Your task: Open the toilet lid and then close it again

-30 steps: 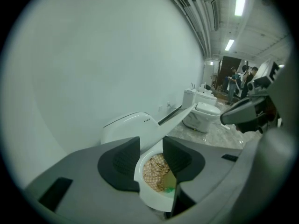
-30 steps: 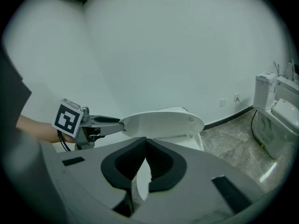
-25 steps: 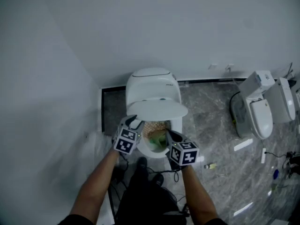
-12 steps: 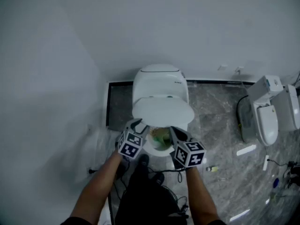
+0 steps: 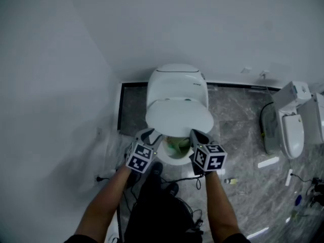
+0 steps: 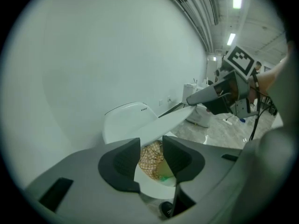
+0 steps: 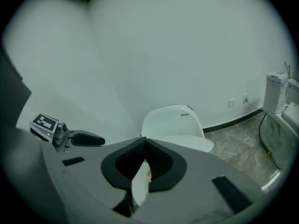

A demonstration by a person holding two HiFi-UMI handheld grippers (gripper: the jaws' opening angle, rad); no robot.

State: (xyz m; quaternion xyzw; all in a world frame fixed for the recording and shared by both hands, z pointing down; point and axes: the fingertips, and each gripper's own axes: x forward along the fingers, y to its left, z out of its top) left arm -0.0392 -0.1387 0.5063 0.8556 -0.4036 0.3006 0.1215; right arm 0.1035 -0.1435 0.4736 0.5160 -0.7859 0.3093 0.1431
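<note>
Head view alone: both my forearms (image 5: 109, 201), with the left gripper (image 5: 150, 135) and right gripper (image 5: 196, 134) either side of the bowl (image 5: 174, 159). The toilet lid (image 5: 179, 116) is tilted partway down over the bowl. A second toilet (image 5: 291, 125) stands off to my right on the grey marbled floor (image 5: 238, 130).
Left gripper view alone: a checked cloth (image 6: 150, 154) and a green patch lie down in the bowl (the head view gives only a smear of colour there). The right gripper shows side-on with its tip at the lid's far edge; whether it truly touches I cannot tell.
Right gripper view alone: the toilet's white back part (image 7: 170, 120) stands upright against the wall (image 7: 187, 45). The lid's flat top lies just past my tips, and the left gripper pokes in from the left.
State of left fingers (image 6: 122, 161): spread and pinching nothing; the cloth and the bowl's white rim show through the gap, beyond them.
State of right fingers (image 7: 161, 164): pressed together, nothing between them.
Lid from the left fingers: above and just past the tips, its edge slanting up to the right, apart from the pads.
Lid from the right fingers: just beyond the closed tips and a little to their right, near.
Bowl from both: below, between the two pairs.
</note>
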